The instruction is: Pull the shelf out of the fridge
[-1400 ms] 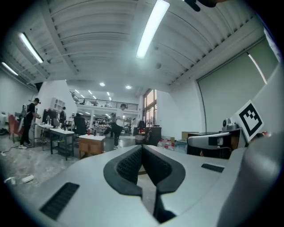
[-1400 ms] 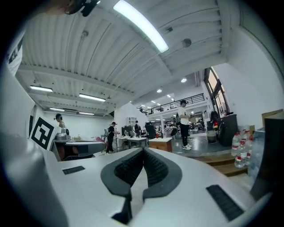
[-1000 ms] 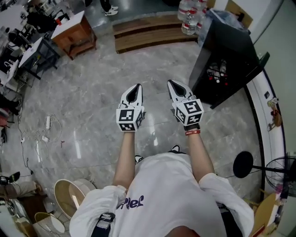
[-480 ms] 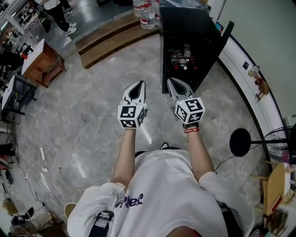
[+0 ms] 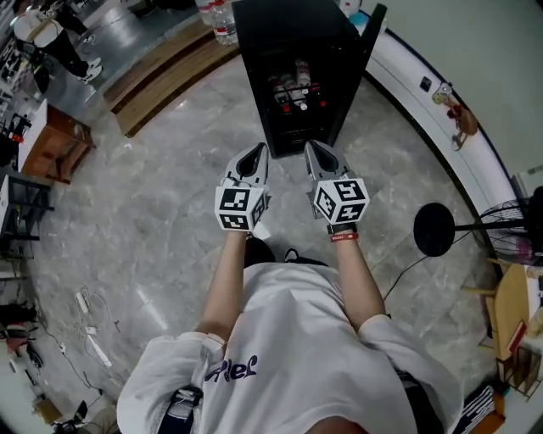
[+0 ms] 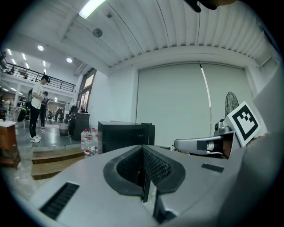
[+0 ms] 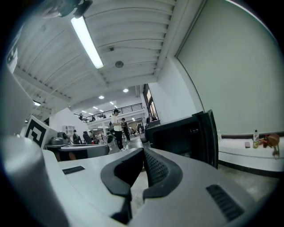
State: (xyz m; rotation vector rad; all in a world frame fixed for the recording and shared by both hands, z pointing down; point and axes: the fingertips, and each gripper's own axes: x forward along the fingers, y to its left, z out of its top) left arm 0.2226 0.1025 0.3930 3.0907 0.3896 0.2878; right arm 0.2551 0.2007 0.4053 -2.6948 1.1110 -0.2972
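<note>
Turned toward the fridge [image 5: 288, 42] since a second ago: then off beyond the right gripper [image 5: 316, 149], now straight ahead of both, door [image 5: 363, 47] hanging open. Nearer as well, though not touching the tips of the left gripper [image 5: 254, 151] or the right. Held side by side, near level, each with jaws pressed together on nothing. Inside the open front, shelf [image 5: 294, 108] carrying bottles [image 5: 288, 95], directly ahead of both grippers and apart from them. Farther back, left of the fridge, water bottles [image 5: 219, 12] on a wooden step [image 5: 161, 68].
</note>
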